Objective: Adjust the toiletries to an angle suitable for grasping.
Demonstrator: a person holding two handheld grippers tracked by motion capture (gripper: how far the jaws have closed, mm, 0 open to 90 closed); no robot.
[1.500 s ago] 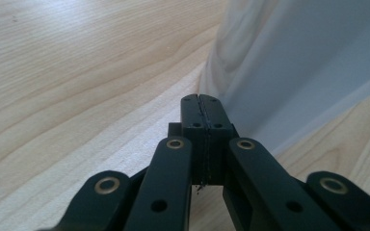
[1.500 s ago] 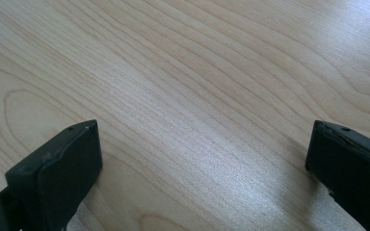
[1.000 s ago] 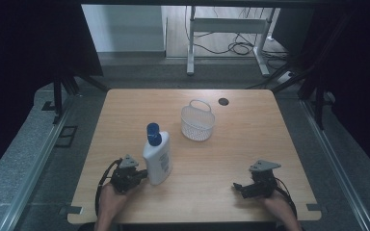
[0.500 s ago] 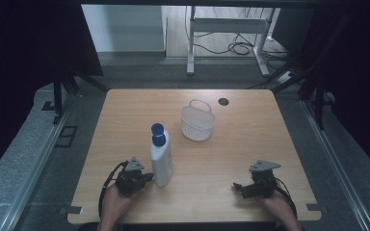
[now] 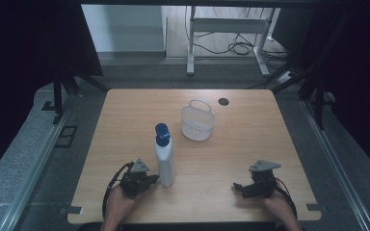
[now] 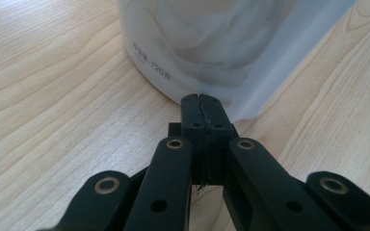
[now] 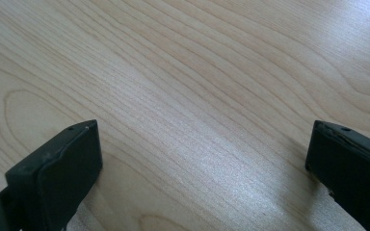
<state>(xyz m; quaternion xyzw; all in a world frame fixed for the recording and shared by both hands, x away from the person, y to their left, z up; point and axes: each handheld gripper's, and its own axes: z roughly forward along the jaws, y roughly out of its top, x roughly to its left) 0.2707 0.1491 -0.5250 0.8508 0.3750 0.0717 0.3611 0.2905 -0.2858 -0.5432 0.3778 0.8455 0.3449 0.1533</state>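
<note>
White bottle [image 5: 165,161], blue cap: now standing upright at table [image 5: 231,192] front-left, no longer leaning. Left gripper [image 5: 147,180] resting at its base, jaws pressed together, holding nothing. Right gripper [image 5: 238,186] idling, jaws gaping wide. White basket [image 5: 197,122] waiting behind.

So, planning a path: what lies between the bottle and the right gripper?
Bare table in the high view, from bottle to right gripper.
</note>
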